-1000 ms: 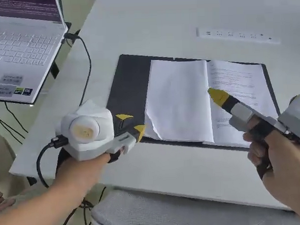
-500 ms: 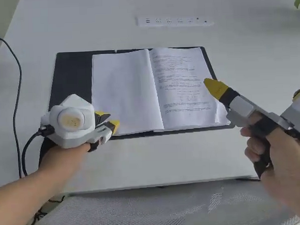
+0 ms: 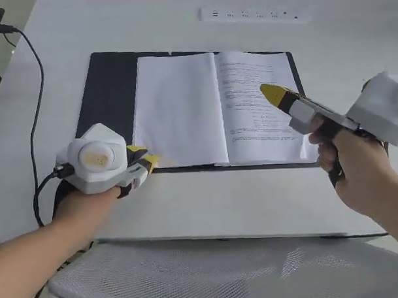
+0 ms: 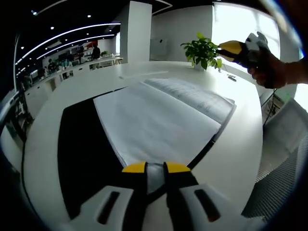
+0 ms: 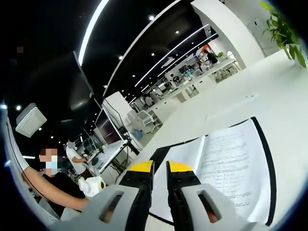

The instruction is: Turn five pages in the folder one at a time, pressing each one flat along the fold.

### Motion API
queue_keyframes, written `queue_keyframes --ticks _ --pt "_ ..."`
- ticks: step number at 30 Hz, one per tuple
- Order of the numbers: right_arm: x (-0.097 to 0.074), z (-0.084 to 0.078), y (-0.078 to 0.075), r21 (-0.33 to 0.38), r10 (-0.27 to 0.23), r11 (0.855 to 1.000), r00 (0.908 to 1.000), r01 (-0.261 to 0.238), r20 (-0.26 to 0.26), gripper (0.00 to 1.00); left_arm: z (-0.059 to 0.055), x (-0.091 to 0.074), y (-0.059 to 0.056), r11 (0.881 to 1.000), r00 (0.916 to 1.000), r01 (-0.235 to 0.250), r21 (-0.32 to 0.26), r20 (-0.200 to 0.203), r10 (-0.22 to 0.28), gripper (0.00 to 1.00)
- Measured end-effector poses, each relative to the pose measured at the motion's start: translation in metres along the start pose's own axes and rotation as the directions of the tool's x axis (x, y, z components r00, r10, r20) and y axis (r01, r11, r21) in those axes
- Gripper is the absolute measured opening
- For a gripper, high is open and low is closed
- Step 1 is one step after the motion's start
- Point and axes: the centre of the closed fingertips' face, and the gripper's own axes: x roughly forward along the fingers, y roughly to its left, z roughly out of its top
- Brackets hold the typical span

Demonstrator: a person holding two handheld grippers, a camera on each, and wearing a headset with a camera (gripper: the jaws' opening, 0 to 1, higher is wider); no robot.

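Black flat folder (image 3: pixel 109 93) lies open on the white tabletop (image 3: pixel 207 201), straight ahead of the person. White blank sheet (image 3: pixel 178 110) sits on its left half and white printed sheet (image 3: pixel 249 75) on its right half. The fold (image 3: pixel 220 109) between them is the long axis and runs directly away from the person. Right gripper (image 3: pixel 270 91) is up over the printed sheet, well clear of the paper judging by the left gripper view (image 4: pixel 236 48). Its yellow tips point left and away toward the fold, and its jaws look pressed together with nothing in them. That sheet's free edge lies right of those tips, back toward the hand, parallel to the fold. So the right gripper is the nearer one for the next page: it needs to come down and out to that edge, then carry the sheet leftward across the fold. Left gripper (image 3: pixel 145 157) is low at the folder's near edge, by the blank sheet's near left corner. Its jaws are a narrow gap apart and empty. The fold lies ahead and to its right, so it would have to reach across the blank sheet to press.
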Motion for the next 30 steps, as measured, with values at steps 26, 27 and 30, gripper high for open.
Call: queue_keyframes --ticks 26,27,30 --pt "0.105 -0.084 -0.078 -0.221 0.123 0.951 0.9214 -0.215 -0.369 0.00 0.003 0.001 0.007 1.000 0.9987 -0.026 -0.013 0.043 0.027 0.05" --pt "0.106 -0.083 -0.077 -0.207 0.133 0.954 0.9226 -0.218 -0.362 0.00 0.003 0.001 0.007 1.000 0.9986 -0.026 -0.013 0.046 0.026 0.05" --pt "0.109 -0.081 -0.076 -0.228 0.140 0.946 0.9246 -0.231 -0.354 0.00 0.003 0.001 0.007 1.000 0.9983 -0.027 -0.015 0.050 0.028 0.05"
